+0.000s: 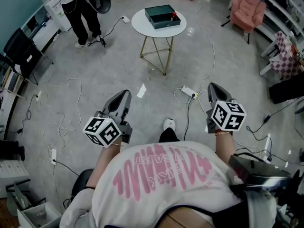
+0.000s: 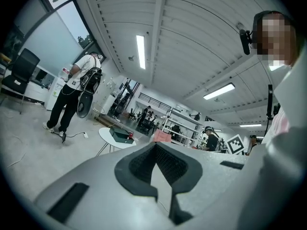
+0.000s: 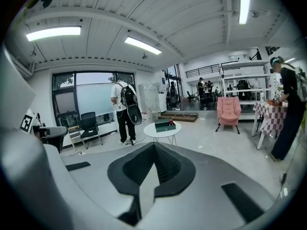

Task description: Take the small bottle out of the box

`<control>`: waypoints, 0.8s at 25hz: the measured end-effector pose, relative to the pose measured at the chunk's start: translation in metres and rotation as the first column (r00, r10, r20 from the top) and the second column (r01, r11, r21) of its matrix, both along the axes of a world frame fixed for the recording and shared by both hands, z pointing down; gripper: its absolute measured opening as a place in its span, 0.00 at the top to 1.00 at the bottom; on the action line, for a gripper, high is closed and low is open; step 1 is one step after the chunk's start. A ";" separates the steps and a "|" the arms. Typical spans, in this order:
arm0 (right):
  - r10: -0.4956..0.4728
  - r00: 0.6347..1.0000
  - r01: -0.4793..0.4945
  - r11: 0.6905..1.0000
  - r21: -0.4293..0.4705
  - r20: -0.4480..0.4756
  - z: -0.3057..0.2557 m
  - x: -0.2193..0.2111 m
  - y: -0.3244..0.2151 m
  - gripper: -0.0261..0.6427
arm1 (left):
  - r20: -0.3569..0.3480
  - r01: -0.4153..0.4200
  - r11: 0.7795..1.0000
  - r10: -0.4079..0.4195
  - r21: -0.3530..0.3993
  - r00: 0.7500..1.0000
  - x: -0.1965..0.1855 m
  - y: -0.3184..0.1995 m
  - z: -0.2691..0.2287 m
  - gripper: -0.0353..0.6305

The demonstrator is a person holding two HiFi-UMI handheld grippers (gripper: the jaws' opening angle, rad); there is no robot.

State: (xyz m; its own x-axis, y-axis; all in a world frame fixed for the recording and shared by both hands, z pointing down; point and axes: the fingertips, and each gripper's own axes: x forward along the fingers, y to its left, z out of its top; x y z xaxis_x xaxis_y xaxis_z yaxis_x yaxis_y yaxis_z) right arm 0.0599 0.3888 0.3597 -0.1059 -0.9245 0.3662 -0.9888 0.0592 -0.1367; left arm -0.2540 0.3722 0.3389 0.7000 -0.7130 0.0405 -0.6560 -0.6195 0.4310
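Small bottle [image 1: 174, 17], red-capped, stands well ahead of both tools, far out of reach. Largest first: the round white tabletop [image 1: 142, 26] lies beyond the tool tips across open floor. On it sits the dark green box [image 1: 159, 14]. The bottle shows at the box end toward the right tool's side, seemingly upright (too small to tell more). The right tool [image 1: 213, 87] has its jaws together and empty, and its own view puts the box almost straight beyond its tip. The left tool [image 1: 124, 94], jaws likewise together on nothing, sees the box off to the left of its tip. The right hand looks marginally the nearer.
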 end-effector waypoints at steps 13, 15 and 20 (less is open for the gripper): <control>-0.066 0.998 0.066 0.996 0.067 -0.002 -0.039 0.057 -0.149 0.95 | -0.022 0.019 0.999 -0.018 0.046 1.000 0.059 -0.140 -0.037 0.94; -0.071 0.997 0.073 0.994 0.079 -0.031 -0.043 0.067 -0.169 0.96 | -0.020 0.015 0.998 -0.014 0.056 1.000 0.071 -0.161 -0.040 0.94; -0.079 0.996 0.084 0.992 0.090 -0.050 -0.045 0.092 -0.214 0.95 | -0.029 0.012 0.997 -0.010 0.074 1.000 0.101 -0.211 -0.043 0.94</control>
State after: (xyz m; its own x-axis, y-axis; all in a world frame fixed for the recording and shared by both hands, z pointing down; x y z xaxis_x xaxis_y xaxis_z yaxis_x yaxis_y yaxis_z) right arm 0.1523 0.1747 0.3150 -0.1672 -0.9433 0.2867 -0.9854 0.1501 -0.0808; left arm -0.1530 0.1612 0.2962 0.6924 -0.7208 -0.0324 -0.6508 -0.6433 0.4033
